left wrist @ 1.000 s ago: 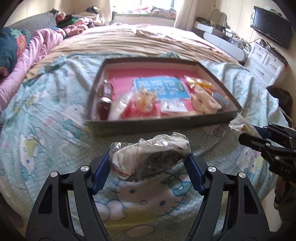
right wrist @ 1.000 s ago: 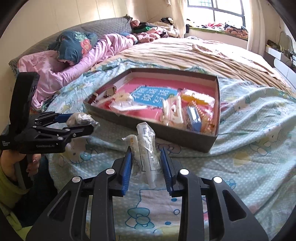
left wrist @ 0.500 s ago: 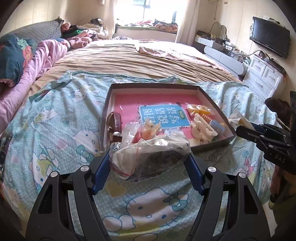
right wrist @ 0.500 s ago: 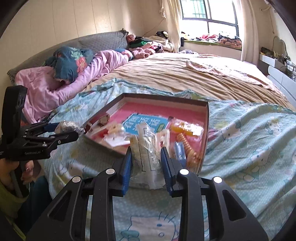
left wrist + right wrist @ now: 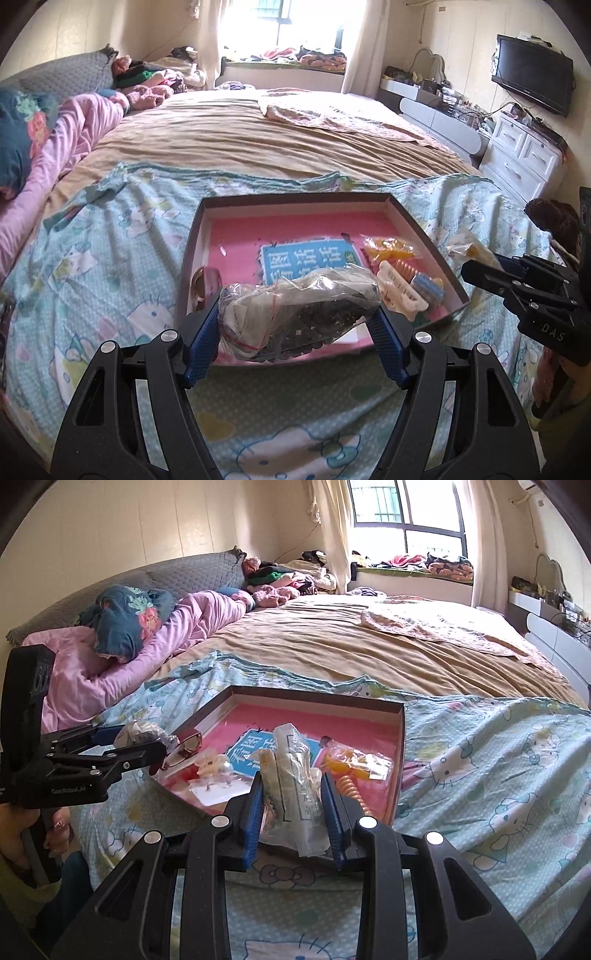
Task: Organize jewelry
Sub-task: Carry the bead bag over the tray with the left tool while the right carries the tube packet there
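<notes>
Bed [image 5: 258, 147]: tan cover at the far end, cartoon-print sheet [image 5: 110, 258] at the near end; it carries the tray.

Tray [image 5: 295, 197]: shallow, dark-walled, pink floor. Already inside: a blue printed card [image 5: 306, 258], a bagged orange piece [image 5: 391, 249], pale hair clips [image 5: 399, 291], a dark-framed item at the near left wall [image 5: 207, 280], and small earring cards [image 5: 218, 786]. Sorting judged well underway, not finished: two bags are not yet set down.

Left gripper [image 5: 295, 325]: jaws spread wide yet pinching a crumpled clear bag of dark beads [image 5: 299, 314] by its ends, held above the tray's near edge.

Right gripper [image 5: 293, 808]: jaws drawn close, clamped on a narrow clear packet [image 5: 295, 775] standing upright, held over the tray's near side.

Remaining, as judged: lower both bags into bare pink floor and release.

Hard to make out: packet contents, blurred behind plastic; the card's print; tray items behind both held bags. Person: only a hand [image 5: 22, 834] on the left handle and a sleeve, cut by the frame edge.
</notes>
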### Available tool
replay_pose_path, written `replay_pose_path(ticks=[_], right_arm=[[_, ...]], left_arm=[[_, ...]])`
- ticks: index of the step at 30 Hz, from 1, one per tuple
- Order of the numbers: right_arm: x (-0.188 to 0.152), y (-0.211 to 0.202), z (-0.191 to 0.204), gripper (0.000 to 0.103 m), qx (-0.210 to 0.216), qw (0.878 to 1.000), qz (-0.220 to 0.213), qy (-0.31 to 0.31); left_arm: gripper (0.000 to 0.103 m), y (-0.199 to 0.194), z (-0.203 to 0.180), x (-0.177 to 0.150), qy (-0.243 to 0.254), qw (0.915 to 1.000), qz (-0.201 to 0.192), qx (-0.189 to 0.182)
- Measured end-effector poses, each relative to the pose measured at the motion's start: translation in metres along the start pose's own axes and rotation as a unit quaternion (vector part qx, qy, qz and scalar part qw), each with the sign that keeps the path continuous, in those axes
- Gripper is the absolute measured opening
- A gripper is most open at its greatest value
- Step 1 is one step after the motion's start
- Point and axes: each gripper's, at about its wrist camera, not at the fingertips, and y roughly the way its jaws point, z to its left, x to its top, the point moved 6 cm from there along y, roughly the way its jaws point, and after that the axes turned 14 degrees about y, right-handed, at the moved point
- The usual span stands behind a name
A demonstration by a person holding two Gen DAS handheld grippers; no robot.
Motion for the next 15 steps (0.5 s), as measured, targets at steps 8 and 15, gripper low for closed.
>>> replay_pose_path(ticks=[8,15], right_arm=[[0.010,0.005,-0.005,0.029,-0.012,1.000,-0.006,-0.001],[0.019,0.010,-0.012,0.029,-0.023,1.000,-0.013,0.004]], left_arm=[[0.065,0.014,-0.007,0.014,0.018,0.9998,-0.002,-0.008],[0.065,0.031,-0.014,0.017,0.032,0.9993,0.006,-0.020]])
